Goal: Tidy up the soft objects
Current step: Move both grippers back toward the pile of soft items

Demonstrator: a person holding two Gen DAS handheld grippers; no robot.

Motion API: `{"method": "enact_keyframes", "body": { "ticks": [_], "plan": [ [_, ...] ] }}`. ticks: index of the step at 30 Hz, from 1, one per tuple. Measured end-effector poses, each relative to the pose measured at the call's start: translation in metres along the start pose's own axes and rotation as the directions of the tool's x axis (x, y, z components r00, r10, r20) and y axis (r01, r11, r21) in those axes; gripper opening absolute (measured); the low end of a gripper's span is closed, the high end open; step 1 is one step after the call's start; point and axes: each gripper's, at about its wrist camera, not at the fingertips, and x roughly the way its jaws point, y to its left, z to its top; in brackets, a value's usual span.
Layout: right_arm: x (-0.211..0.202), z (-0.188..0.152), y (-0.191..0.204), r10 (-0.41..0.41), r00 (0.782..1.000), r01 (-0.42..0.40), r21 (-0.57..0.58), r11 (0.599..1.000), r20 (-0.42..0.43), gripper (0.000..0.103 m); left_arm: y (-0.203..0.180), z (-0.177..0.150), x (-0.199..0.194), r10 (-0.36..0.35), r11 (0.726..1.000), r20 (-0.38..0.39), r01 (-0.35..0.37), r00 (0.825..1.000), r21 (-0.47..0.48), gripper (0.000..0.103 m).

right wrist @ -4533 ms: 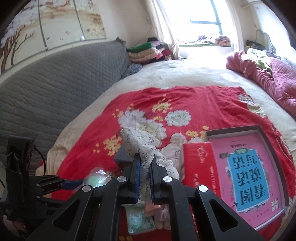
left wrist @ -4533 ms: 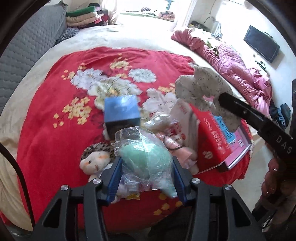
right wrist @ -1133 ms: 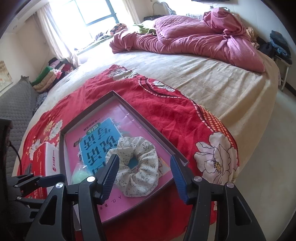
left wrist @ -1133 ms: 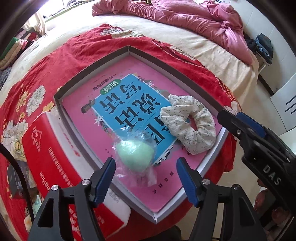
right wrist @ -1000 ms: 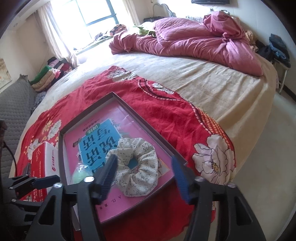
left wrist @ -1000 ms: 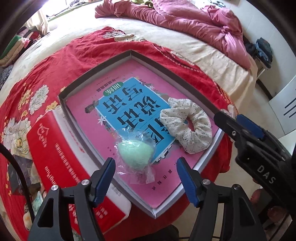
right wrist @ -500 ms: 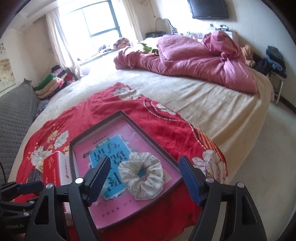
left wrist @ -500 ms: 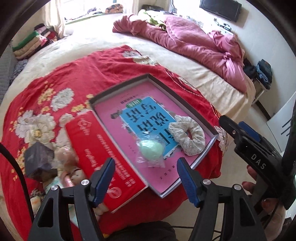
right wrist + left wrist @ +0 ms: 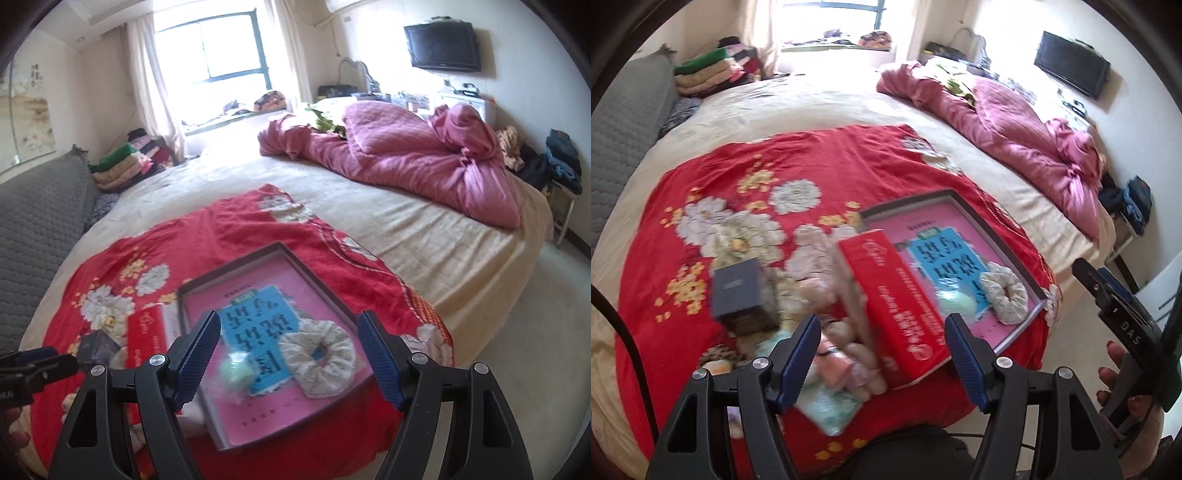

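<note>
We hold the left gripper (image 9: 882, 350) and right gripper (image 9: 288, 354) spread and empty above the bed; the right's jaws have just been widening. The scrunchie (image 9: 317, 363) and bagged green ball (image 9: 236, 374) lie in the tray (image 9: 321, 278). At ten o'clock, plush toys (image 9: 846, 354) crowd a red box (image 9: 897, 299) and dark box (image 9: 738, 291)

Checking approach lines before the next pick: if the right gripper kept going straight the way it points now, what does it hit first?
Probably the tray, around the floral scrunchie lying in it, which sits between the open jaws of the right gripper. The bagged green ball lies just left of that line. Depth is hard to judge through the fisheye.
</note>
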Motion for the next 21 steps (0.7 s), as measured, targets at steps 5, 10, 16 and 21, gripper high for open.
{"method": "enact_keyframes", "body": {
  "ticks": [5, 10, 16, 21],
  "plan": [
    [-0.01, 0.002, 0.028, 0.037, 0.999, -0.037, -0.042, 0.998, 0.01, 0.078, 0.031, -0.008, -0.013, 0.029, 0.999, 0.014, -0.029, 0.999, -0.045, 0.069],
    [-0.019, 0.0, 0.06, 0.083, 0.997, -0.081, -0.104, 0.991, 0.009, 0.078, 0.063, -0.019, -0.022, 0.056, 0.993, 0.017, -0.054, 0.998, -0.108, 0.069],
    [-0.024, -0.011, 0.091, 0.134, 0.991, -0.132, -0.18, 0.975, 0.0, 0.078, 0.091, -0.035, -0.029, 0.091, 0.984, 0.012, -0.088, 0.996, -0.156, 0.069],
    [-0.026, -0.026, 0.121, 0.172, 0.985, -0.171, -0.264, 0.949, -0.02, 0.078, 0.105, -0.045, -0.036, 0.108, 0.98, 0.017, -0.103, 0.994, -0.173, 0.069]
  ]
}}
